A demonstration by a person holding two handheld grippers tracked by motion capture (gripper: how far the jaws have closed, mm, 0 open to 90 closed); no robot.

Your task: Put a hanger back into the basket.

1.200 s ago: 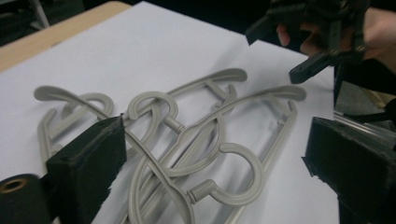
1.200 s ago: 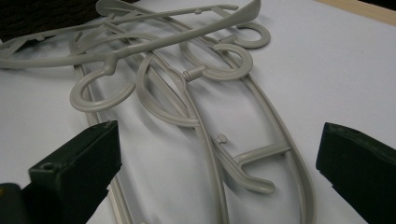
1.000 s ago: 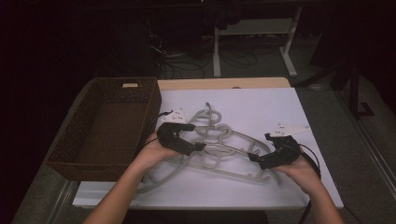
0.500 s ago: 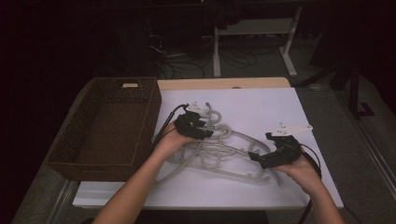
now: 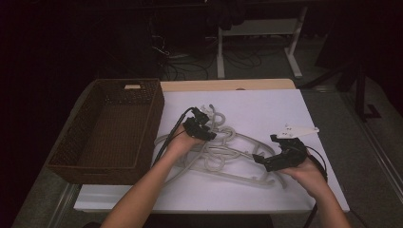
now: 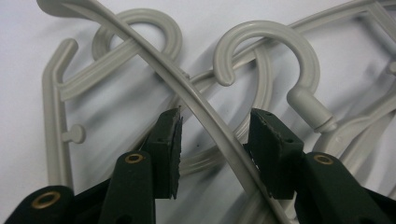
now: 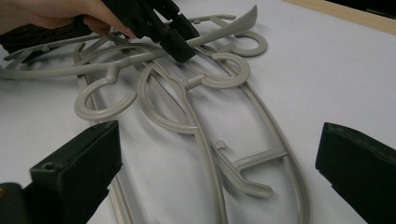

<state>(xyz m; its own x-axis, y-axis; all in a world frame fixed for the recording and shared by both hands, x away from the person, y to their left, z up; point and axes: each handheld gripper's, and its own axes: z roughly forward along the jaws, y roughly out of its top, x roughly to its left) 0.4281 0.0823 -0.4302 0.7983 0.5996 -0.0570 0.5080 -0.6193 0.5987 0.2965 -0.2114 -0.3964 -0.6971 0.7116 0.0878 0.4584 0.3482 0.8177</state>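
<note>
Left gripper view, left hand-held gripper (image 6: 215, 149) closing around grey hanger arm (image 6: 196, 105), unpinched.

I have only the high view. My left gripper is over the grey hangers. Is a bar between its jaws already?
Observer: Yes. In the left gripper view, a curved hanger arm runs between the pads of the left gripper. The jaws have just been closing but do not press it yet; there is a gap beside the left pad.
Operator: And the right gripper?
Observer: In the right gripper view, the right gripper stands wide open, with hanger bars lying under the gap, untouched.
Operator: Are the hooks tangled?
Observer: Two hooks lie under that arm, overlapping other bars.
</note>
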